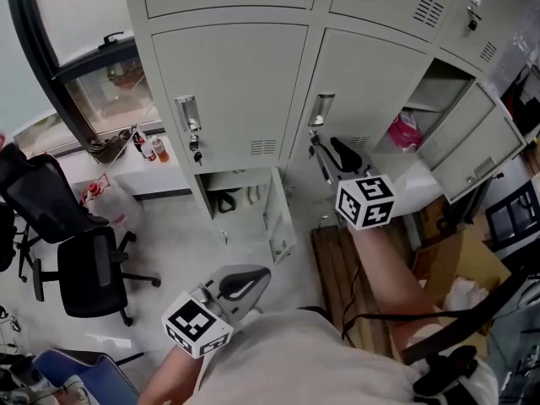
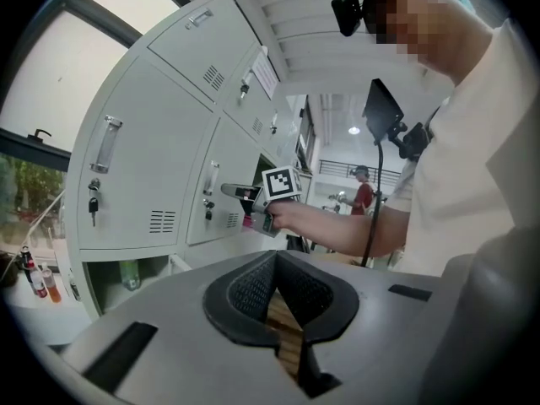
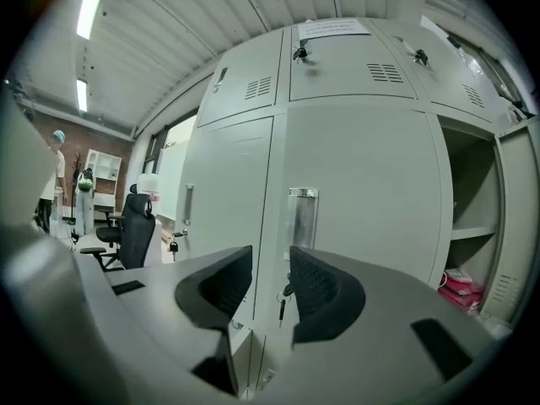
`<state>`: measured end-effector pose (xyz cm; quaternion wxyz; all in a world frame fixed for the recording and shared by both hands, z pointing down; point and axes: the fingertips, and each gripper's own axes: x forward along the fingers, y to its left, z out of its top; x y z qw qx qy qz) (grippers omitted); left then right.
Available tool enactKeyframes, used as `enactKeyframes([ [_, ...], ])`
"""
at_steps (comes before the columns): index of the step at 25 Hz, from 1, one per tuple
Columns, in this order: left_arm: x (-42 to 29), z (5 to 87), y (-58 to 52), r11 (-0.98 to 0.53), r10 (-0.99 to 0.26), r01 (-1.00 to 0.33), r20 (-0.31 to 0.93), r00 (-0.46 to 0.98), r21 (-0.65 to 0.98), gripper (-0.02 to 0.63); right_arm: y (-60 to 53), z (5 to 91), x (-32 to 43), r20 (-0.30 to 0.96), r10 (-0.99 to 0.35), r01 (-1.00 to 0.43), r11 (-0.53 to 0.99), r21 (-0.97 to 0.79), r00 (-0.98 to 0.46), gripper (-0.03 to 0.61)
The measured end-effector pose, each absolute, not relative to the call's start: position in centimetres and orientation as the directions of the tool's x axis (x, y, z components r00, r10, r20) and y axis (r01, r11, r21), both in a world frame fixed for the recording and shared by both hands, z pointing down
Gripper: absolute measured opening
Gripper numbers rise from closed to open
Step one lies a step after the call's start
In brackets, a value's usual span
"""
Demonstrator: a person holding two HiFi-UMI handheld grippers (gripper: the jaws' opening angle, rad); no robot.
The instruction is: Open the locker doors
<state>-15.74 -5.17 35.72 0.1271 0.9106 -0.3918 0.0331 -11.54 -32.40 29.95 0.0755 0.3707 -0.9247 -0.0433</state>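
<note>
Ahead, right tool [image 3: 270, 277], jaws apart, faces two shut locker doors [image 3: 363, 175].

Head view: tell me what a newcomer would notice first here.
A wall of pale grey lockers fills the top of the head view. At the right, one door is swung open on a pink bag. The right claw hangs empty, jaws apart, just in front of the closed middle door's handle. Low down, a small lower locker also stands open.
</note>
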Motion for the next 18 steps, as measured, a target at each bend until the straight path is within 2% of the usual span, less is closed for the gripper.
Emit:
enactKeyframes([
  [6, -18.5, 35.9, -4.9, -0.648, -0.721, -0.734, 0.145, 0.677, 0.206, 0.011, -35.0, 29.2, -13.6, 0.089, -0.733, -0.723, 0.68, 0.125, -0.674, 0.129],
  [18, -20.8, 36.7, -4.8, -0.641, -0.722, -0.734, 0.149, 0.676, 0.224, 0.011, -38.5, 27.8, -15.6, 0.061, -0.785, -0.778, 0.619, 0.111, -0.616, 0.132],
])
